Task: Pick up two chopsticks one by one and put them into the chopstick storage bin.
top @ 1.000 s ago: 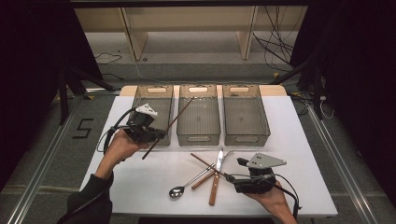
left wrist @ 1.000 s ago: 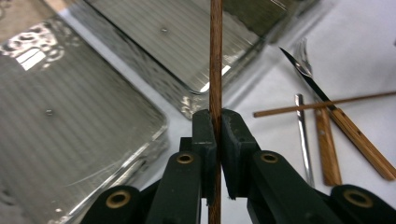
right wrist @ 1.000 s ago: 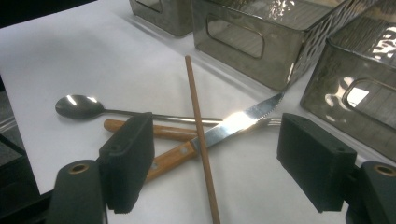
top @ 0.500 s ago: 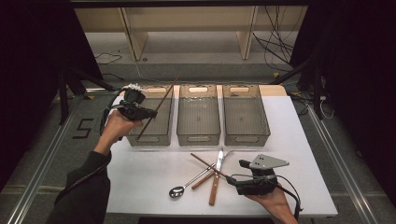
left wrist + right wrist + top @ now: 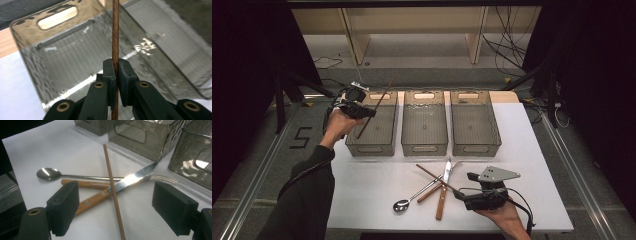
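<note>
Chopstick [image 5: 115, 37] clenched in left hand-held gripper [image 5: 117, 75], upper left of frame; best lowered lengthwise into left bin [image 5: 384, 131]. Right hand-held gripper [image 5: 117, 212] spread wide, nothing held.

Dark brown chopstick [image 5: 115, 37], smoky grey bin [image 5: 373, 125] — black claw [image 5: 116, 72], white table [image 5: 362, 190].

The left gripper [image 5: 368, 113], raised at the end of an outstretched left forearm, has its jaws pinched tight together, while the right gripper [image 5: 460, 192] rests low in the right hand [image 5: 499, 217], its jaws having just been opening wide with nothing between them.
</note>
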Motion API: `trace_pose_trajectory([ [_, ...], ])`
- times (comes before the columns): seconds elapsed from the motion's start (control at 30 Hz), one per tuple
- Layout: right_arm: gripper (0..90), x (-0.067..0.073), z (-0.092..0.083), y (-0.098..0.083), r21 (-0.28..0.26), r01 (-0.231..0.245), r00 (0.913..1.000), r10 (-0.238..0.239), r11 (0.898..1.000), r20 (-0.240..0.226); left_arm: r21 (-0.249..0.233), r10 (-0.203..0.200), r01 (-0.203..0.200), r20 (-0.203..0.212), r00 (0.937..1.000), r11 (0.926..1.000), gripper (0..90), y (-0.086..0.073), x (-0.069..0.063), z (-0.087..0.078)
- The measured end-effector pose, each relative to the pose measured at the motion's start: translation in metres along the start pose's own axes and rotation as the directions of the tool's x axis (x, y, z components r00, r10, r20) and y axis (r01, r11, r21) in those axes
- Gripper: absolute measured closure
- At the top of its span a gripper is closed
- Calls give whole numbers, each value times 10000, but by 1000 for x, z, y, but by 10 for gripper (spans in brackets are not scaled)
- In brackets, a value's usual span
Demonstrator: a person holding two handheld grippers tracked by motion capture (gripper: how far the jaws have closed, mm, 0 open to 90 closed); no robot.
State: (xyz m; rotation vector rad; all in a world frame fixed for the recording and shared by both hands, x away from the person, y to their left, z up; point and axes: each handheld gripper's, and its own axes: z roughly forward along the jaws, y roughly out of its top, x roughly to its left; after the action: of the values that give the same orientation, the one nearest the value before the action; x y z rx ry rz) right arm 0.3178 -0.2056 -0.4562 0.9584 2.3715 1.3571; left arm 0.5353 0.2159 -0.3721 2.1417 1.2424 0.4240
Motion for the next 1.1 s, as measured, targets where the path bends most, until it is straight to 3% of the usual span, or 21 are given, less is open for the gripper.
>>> trace_pose_trajectory([
  [0.33, 226, 0, 1, 0, 95, 78, 10000, -77, 9999, -43, 364, 70, -60, -270, 9996, 9993, 843, -9, 10, 17],
  [0.73, 225, 0, 0, 1, 56, 76, 10000, -76, 10000, -63, 968, -357, 393, -381, 9986, 9945, 822, -20, 12, 33],
  [0.8, 225, 0, -1, 1, 47, 97, 9999, -97, 9999, -71, 976, -458, 503, -475, 9978, 9940, 646, -21, 12, 34],
  [0.9, 225, 0, -1, 1, 74, 131, 9999, -131, 9999, -53, 676, -747, 762, -255, 9969, 9948, 488, -22, 11, 29],
  [1.0, 225, 1, -1, 1, 80, 158, 9999, -158, 9998, 8, 375, -907, 910, -91, 9958, 9951, 372, -22, 6, 22],
  [1.1, 225, 1, -1, 2, 114, 235, 9997, -236, 9997, 31, 5, -1017, 1017, 130, 9947, 9948, 310, -24, -1, 11],
])
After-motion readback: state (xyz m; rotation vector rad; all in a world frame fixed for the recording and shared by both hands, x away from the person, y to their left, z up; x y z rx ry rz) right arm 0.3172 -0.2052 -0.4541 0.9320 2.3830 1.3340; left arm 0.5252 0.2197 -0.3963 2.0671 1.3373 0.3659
